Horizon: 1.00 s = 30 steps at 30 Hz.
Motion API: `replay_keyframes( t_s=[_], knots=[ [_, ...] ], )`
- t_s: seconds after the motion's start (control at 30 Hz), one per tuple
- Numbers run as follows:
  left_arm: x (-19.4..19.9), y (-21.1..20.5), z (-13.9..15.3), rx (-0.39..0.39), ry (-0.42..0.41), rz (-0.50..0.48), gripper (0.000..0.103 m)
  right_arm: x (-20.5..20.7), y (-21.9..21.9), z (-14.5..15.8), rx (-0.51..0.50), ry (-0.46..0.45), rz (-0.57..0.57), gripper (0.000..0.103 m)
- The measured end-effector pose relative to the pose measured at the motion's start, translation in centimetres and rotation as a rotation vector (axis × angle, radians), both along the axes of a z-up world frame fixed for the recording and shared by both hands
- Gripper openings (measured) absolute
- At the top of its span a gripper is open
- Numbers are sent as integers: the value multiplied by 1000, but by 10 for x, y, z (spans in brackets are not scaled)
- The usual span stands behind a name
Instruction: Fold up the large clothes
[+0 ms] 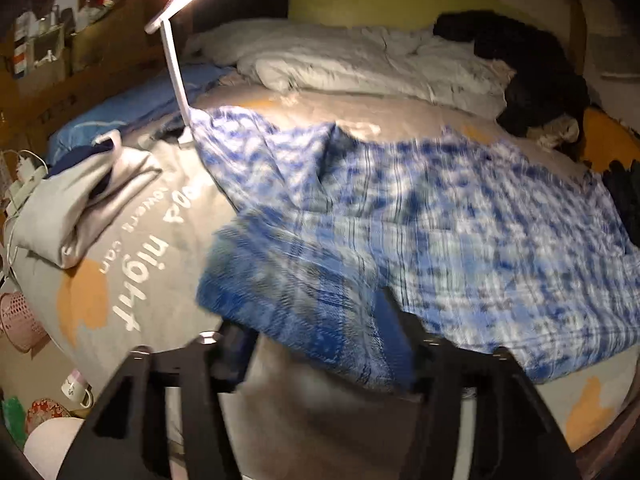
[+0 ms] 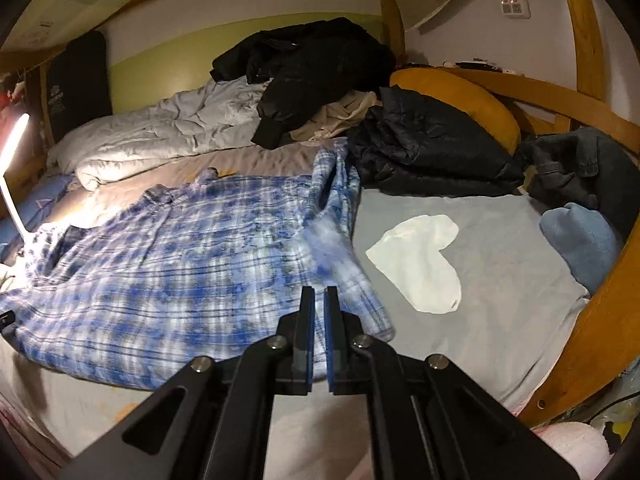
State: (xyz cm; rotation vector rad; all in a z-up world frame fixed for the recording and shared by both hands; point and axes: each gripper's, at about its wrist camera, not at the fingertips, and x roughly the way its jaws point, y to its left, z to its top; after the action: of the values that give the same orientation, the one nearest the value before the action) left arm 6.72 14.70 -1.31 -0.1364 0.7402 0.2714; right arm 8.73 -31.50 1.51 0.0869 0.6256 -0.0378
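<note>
Two wrist fisheyes, close and angled down over one bed, both sharing the plaid shirt.

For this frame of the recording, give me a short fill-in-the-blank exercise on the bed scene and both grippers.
1. The blue plaid shirt lies spread on the ____.
2. The left gripper has its jaws ____.
3. The right gripper is ____, with plaid fabric at its fingertips.
4. The white sock lies on the grey sheet, on the ____ side of the shirt in the right wrist view.

Missing words: bed; open; shut; right
</note>
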Motion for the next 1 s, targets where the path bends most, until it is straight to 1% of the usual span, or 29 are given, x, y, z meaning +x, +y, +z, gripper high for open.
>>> replay_keyframes(
  t_s=[0.03, 0.07, 0.1, 0.13, 0.17, 0.23, 0.3, 0.37, 0.43, 0.5, 0.53, 0.57, 0.6, 0.7, 0.77, 0.8, 0.83, 0.9, 0.93, 1.0],
  knots=[
    [-3, 0, 3, 6, -21, 5, 81, -1, -1, 2, 7, -14, 1, 8],
    [-7, -1, 8, 20, -47, 7, 87, -2, -1, 4, 10, -24, 3, 13],
    [-10, -2, 13, 37, -72, 4, 93, -3, -1, 6, 10, -34, 8, 36],
    [-12, -3, 18, 56, -98, -7, 94, -3, 0, 6, 5, -37, 12, 61],
    [-14, -4, 24, 75, -124, -18, 95, -4, 1, 7, -3, -43, 8, 64],
    [-20, -4, 33, 98, -172, -15, 99, -4, 1, 6, -15, -42, -2, 64],
    [-25, -4, 40, 89, -218, -25, 103, -2, 2, 4, -8, -26, 8, 66],
    [-26, -7, 45, 83, -245, -47, 102, -2, 2, 5, -1, -25, 14, 68],
    [-25, -12, 51, 76, -250, -80, 103, -2, 2, 8, 1, -41, 24, 84],
    [-15, -17, 60, 23, -213, -118, 102, -5, 5, 19, 7, -81, 47, 89],
    [-12, -20, 70, -4, -214, -131, 102, -5, 7, 25, 3, -84, 63, 89],
    [-13, -25, 79, -13, -238, -137, 102, -6, 8, 31, 1, -82, 75, 89],
    [-15, -30, 91, -7, -271, -143, 103, -9, 8, 40, 20, -102, 84, 89],
    [-23, -46, 125, 53, -358, -149, 103, -18, 7, 59, 47, -186, 48, 88],
    [-23, -56, 146, 83, -412, -161, 103, -17, 9, 70, 43, -193, 63, 84],
    [-22, -63, 154, 108, -430, -175, 103, -14, 8, 76, 61, -186, 75, 80],
    [-19, -70, 162, 146, -438, -184, 103, -11, 7, 82, 92, -172, 91, 66],
    [-15, -83, 176, 221, -466, -174, 103, -5, 7, 94, 130, -145, 138, 57],
    [-14, -87, 182, 231, -485, -178, 103, -3, 8, 103, 138, -142, 150, 57],
    [-13, -95, 195, 212, -524, -209, 103, 1, 13, 122, 124, -179, 169, 57]
  ],
)
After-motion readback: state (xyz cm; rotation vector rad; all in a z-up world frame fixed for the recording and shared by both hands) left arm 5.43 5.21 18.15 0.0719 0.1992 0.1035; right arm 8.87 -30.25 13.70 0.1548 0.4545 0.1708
